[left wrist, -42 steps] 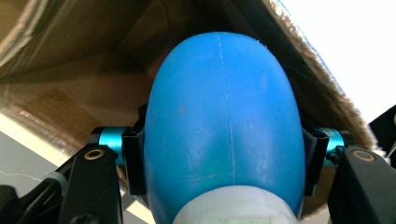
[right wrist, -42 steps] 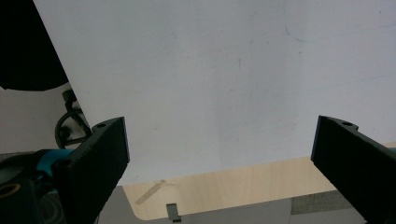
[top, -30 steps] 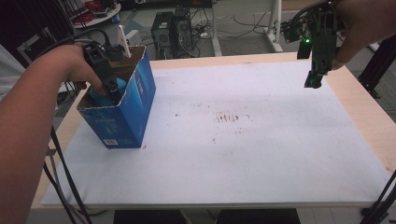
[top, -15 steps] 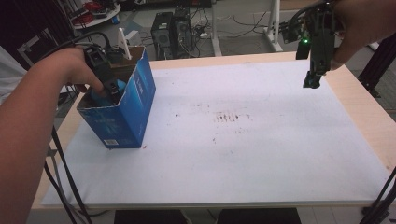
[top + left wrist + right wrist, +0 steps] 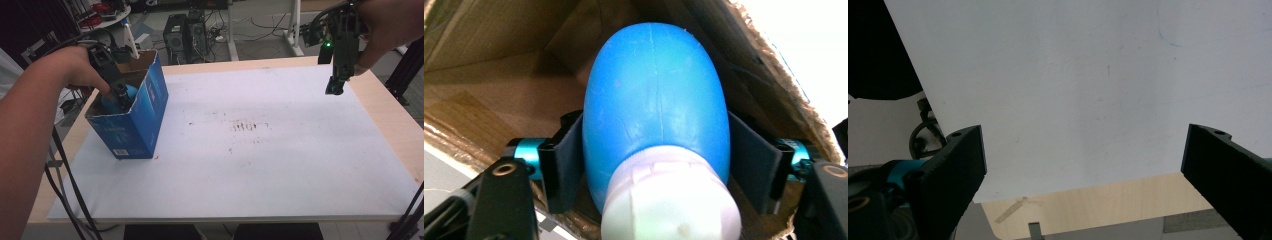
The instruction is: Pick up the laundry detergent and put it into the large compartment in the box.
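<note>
Holding the blue bottle [image 5: 656, 105] clenched in our left tool [image 5: 118, 91], we have it inside the blue box [image 5: 142, 117] at the worktop's [image 5: 280, 160] left; whether it goes in or out we cannot tell; our right tool [image 5: 336, 85] hangs released, empty.

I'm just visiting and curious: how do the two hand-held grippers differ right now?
The left hand-held gripper reaches down into the blue cardboard box; the right hand-held gripper hangs in the air above the white sheet. The left's jaws are clamped on a blue bottle; the right's stand wide apart, holding nothing. Both have black jaws.
</note>
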The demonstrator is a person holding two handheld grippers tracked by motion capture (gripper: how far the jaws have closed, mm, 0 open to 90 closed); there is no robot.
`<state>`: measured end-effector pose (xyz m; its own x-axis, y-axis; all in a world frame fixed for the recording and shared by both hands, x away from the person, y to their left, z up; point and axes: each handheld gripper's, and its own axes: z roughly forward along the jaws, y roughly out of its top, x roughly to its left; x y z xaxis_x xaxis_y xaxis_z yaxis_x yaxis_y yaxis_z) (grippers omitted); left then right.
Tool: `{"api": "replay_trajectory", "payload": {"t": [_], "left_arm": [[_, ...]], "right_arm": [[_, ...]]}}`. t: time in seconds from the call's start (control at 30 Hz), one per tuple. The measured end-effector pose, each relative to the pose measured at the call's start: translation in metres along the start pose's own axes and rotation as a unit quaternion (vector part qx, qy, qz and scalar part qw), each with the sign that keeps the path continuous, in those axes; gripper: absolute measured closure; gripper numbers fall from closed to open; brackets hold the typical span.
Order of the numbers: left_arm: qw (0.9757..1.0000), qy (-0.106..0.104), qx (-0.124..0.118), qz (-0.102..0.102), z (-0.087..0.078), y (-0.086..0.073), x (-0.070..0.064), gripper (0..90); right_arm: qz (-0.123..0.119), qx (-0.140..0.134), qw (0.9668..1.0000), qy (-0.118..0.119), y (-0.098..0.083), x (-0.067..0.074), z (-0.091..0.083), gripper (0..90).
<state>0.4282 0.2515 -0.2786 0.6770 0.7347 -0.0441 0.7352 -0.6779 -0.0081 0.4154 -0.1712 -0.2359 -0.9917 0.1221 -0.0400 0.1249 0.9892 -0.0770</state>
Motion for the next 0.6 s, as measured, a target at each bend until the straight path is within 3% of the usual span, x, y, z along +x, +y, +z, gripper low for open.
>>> {"api": "replay_trajectory", "payload": {"t": [0.23, 0.37, 0.6], "left_arm": [[1.0, 0.004, -0.004, 0.0, -0.007, -0.001, -0.002, 24.9], [0.9999, -0.001, -0.007, -0.013, -0.013, -0.002, -0.005, 23.0], [1.0, 0.002, -0.007, -0.001, -0.032, -0.004, -0.01, 17.1]], "right_arm": [[-0.001, -0.001, 1.0, -0.002, 0.0, 0.0, 0.0, 3.3], [-0.004, -0.001, 1.0, 0.0, 0.0, 0.001, -0.001, 3.3], [-0.005, -0.001, 1.0, 0.0, 0.0, 0.001, -0.001, 3.3]]}}
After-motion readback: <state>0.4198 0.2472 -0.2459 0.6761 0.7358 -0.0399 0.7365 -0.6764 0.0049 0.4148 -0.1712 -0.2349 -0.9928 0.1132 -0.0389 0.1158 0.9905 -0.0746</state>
